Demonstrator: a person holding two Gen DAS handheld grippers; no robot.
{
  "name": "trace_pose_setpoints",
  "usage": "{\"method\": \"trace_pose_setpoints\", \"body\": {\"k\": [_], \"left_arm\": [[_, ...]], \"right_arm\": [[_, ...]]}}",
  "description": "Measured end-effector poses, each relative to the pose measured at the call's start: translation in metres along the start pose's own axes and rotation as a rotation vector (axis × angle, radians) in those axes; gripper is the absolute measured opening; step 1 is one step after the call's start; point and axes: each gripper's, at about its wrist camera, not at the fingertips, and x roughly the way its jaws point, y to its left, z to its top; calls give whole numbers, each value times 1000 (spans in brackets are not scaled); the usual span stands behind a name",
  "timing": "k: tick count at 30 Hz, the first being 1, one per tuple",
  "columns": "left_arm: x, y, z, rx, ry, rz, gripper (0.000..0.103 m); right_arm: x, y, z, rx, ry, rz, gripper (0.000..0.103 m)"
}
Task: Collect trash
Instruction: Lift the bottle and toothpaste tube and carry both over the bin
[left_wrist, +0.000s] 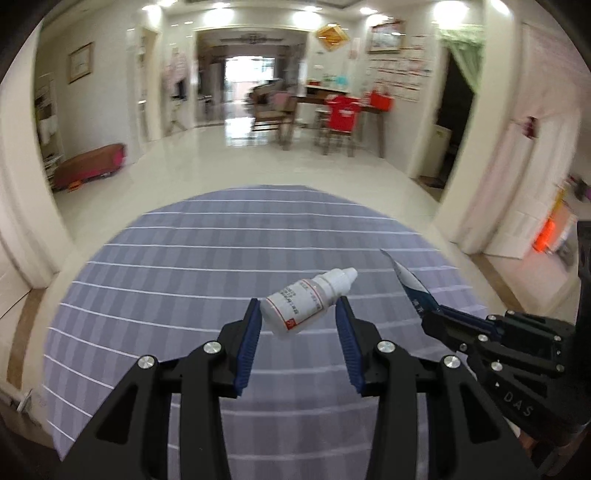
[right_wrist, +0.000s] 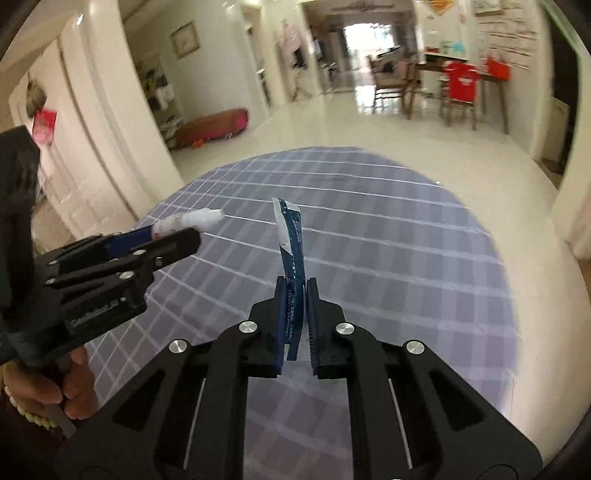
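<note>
Round table (left_wrist: 184, 258) under a blue-grey checked cloth with white lines. Beyond, glossy pale floor (left_wrist: 258, 162), wooden dining chairs (left_wrist: 273, 114), a red shirt (left_wrist: 343, 112) over one chair, framed picture (left_wrist: 79, 62) on the wall.

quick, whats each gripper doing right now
left gripper: closed on the small white dropper bottle, held above the checked tablecloth
right gripper: closed on the blue sachet, which sticks up between the pads

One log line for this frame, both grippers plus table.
left hand-held gripper: holds white dropper bottle | right hand-held gripper: shut on blue sachet | both items lifted over checked tablecloth
</note>
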Motion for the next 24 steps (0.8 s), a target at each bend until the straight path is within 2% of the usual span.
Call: {"method": "trace_pose_setpoints", "body": {"k": [6, 12, 18, 24], "left_arm": [[-9, -109, -19, 100, 16, -142, 40], [-4, -212, -44, 195, 56, -249, 40], [14, -285, -73, 278, 97, -299, 40], [47, -329, -83, 335, 131, -304, 40]], "right_arm": [[-91, -70, -52, 150, -109, -74, 10], [-153, -134, -108, 302, -176, -170, 10], [-181, -187, -150, 418, -197, -233, 11], [-189, -229, -178, 513, -216, -280, 14]]}}
